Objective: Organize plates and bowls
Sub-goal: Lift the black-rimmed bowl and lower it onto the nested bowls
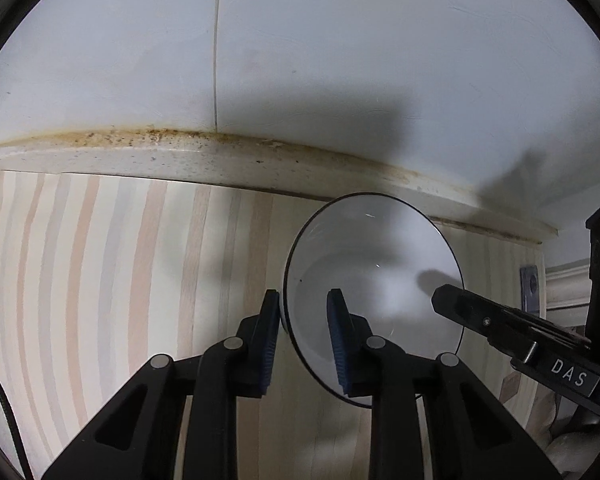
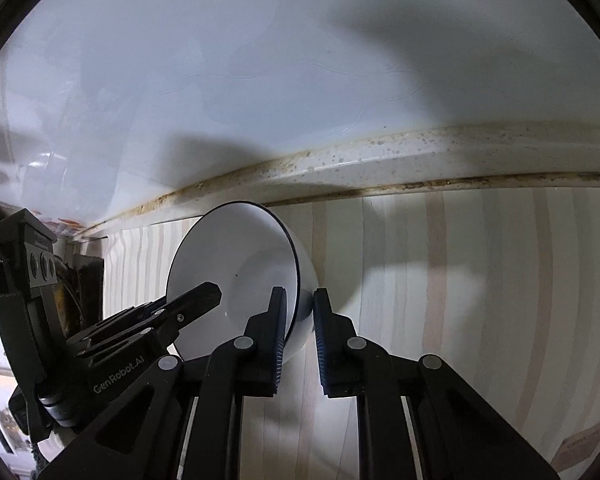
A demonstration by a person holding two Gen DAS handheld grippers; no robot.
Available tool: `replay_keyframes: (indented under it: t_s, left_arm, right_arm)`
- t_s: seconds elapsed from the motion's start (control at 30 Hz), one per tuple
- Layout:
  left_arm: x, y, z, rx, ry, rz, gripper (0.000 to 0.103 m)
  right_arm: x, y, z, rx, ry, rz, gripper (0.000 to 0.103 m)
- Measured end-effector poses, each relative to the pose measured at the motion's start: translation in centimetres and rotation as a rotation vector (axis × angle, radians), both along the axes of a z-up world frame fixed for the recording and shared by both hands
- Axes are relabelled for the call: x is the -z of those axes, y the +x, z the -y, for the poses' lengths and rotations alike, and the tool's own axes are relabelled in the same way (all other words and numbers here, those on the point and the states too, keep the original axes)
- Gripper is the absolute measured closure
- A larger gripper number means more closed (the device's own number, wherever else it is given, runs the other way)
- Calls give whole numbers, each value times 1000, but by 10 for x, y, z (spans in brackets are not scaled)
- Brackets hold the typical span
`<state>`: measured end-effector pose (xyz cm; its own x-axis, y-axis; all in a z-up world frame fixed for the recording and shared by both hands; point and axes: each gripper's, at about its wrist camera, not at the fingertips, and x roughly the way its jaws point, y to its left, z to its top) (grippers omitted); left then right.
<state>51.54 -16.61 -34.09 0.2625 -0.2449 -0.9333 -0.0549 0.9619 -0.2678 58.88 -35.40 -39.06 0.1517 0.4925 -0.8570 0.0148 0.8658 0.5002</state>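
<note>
The striped surface (image 1: 120, 280) runs back to a raised pale ledge (image 1: 220, 156), speckled with brown stains along its seam, where the white tiled wall (image 1: 340, 40) rises. To the left of the bowl the stripes lie bare up to that ledge; on the far side, in the right wrist view, more bare stripes stretch away.

The white bowl (image 1: 376, 272) is tipped on its side, thin dark rim facing the cameras, inside plain and glossy with 1 tiny dark speck. It hangs between the 2 grippers, near the ledge.

The left gripper (image 1: 306, 300) straddles the rim with 1 blue-padded finger outside the wall and 1 inside, jaws narrowed onto it. The right gripper (image 2: 300, 300) pinches the opposite rim in the same way, nearly closed, the bowl (image 2: 236, 264) wall between its pads.
</note>
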Motion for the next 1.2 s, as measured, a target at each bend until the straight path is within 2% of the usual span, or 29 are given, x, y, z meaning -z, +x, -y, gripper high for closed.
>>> replay_keyframes:
  t_s: [0.33,0.67,1.0,1.2]
  left_arm:
    - [-60,-51,13,49,5,80,81]
    - [-110,-130,33,142,-24,109,81]
    - [-122,-202,62,218,-36,104,81]
    - [-114,-236,84,281,-27,78,81]
  right_arm:
    - [-53,-50,5,9,-13,57,88]
    - [-115,-142,31,48,-53,105,88]
    - [-138,-243,63,111,-68,104,88]
    - [-131,-294,80,145,-78,81,88]
